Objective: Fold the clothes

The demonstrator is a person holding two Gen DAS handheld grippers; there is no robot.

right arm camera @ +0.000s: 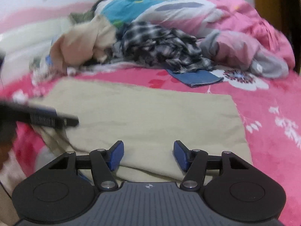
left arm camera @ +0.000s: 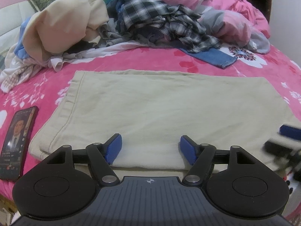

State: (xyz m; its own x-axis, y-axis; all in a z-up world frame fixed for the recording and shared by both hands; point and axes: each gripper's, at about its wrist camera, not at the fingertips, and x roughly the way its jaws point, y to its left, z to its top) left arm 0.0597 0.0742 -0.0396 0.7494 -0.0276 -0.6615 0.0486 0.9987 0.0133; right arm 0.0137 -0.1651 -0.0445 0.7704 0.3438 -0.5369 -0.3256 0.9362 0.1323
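Where visible, phone (left arm camera: 17, 143) left-view only.

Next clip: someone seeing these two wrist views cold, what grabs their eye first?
A flat-spread beige garment fills the middle of the bright pink floral bedspread, with both tongs, left and right, open over its near edge. Behind it sits a jumbled heap of unfolded clothes, topped by a black-and-white plaid shirt. A phone with its screen lit lies on the bedspread left of the garment.
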